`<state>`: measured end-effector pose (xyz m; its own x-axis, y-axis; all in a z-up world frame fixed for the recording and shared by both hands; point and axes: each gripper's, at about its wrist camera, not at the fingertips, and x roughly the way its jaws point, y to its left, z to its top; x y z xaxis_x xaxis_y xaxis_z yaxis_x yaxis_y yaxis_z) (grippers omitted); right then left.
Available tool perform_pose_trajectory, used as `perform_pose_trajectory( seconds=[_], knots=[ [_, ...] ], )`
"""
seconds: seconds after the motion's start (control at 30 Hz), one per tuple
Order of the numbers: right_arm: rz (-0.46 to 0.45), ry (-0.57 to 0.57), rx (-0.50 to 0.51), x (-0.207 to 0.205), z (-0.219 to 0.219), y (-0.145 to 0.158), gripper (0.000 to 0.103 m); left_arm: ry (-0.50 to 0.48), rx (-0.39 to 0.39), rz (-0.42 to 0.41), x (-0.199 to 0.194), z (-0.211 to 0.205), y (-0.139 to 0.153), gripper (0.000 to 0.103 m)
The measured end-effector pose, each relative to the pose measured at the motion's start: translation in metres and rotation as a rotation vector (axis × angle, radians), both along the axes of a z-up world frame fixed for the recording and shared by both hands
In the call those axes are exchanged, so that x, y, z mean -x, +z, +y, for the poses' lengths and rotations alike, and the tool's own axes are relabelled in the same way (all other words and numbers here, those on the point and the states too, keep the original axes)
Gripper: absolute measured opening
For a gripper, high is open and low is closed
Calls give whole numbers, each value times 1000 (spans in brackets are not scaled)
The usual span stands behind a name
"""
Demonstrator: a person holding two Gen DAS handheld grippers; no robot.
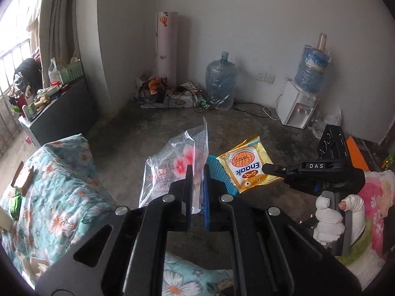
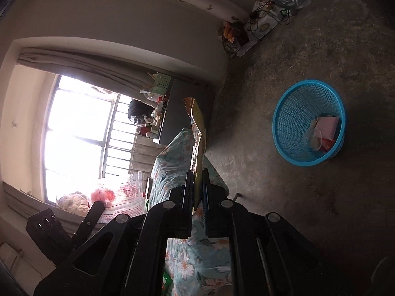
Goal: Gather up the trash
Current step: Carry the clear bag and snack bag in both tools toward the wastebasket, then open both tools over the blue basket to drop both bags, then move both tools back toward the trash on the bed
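Note:
My left gripper is shut on a clear plastic bag printed with pink flowers and red writing; the bag stands up above the fingers. To its right, my right gripper, held by a white-gloved hand, is shut on a yellow Enaak snack packet. A blue mesh basket peeks out behind both. In the right wrist view the right gripper pinches the packet edge-on. The basket stands on the floor at the right, with some wrappers inside. The left gripper and its bag show at lower left.
A bed with a floral quilt fills the lower left; a brown wrapper lies on it. A dark cabinet stands by the window. Along the far wall are cluttered boxes and cables, a water jug and a dispenser.

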<state>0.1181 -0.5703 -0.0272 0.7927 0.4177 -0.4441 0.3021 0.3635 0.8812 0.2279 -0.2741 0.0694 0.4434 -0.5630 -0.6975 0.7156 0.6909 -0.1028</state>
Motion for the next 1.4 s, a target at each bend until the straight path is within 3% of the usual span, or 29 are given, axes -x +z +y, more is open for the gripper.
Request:
perform_pose_trajectory(
  seconds=[0.2, 0.57, 0.67, 0.7, 0.73, 0.8, 0.93, 1.1, 1.3, 1.4],
  knots=[
    [130, -72, 23, -12, -18, -53, 7, -65, 0, 187, -40, -69, -67, 5],
    [318, -123, 69, -63, -50, -139, 8, -124, -68, 323, -95, -170, -170, 7],
    [372, -128, 77, -77, -58, -167, 17, -105, -79, 346, -106, -186, -191, 31],
    [397, -134, 76, -79, -61, -177, 34, -86, -81, 343, -109, -188, -196, 43],
    [431, -150, 82, -78, -63, -187, 41, -66, -85, 340, -112, -190, -202, 46],
    [474, -156, 85, -77, -64, -203, 41, -40, -81, 359, -116, -188, -209, 46],
    [477, -174, 68, -66, -60, -215, 41, -5, -34, 380, -116, -169, -205, 51],
    [447, -202, 85, -57, -56, -201, 41, 32, 22, 348, -106, -136, -175, 55],
    [350, -192, 233, -50, -27, -131, 42, 64, 141, 297, -86, -82, -122, 64],
    [285, -165, 328, -46, 1, -89, 51, 95, 199, 280, -73, -46, -95, 65]
  ],
)
